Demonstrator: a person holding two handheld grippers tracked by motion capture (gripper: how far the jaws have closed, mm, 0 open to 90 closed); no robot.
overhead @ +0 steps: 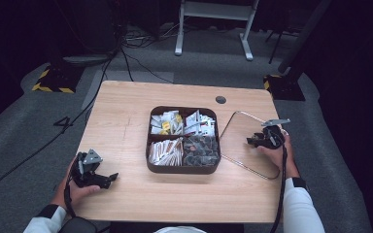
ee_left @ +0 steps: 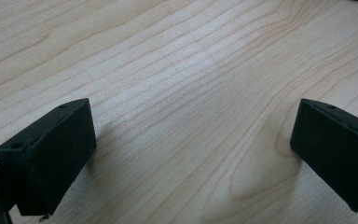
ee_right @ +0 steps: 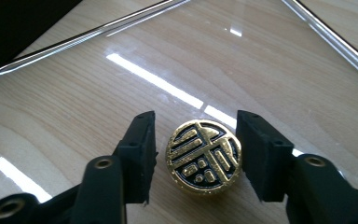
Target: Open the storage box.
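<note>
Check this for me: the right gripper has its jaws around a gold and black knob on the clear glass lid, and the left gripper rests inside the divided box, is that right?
One thing is wrong: the left gripper is not inside the divided box; the high view shows it on the bare table, left of the box. The right gripper does have its jaws around the gold and black knob on the clear glass lid.

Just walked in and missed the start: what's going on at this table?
A person works with a gripper in each hand. The right gripper is over a clear glass lid lying on the table, its jaws either side of the lid's round gold-and-black knob, with a small gap showing on the left. The left gripper rests open over bare wood. Between them sits a dark four-part box of packets.
</note>
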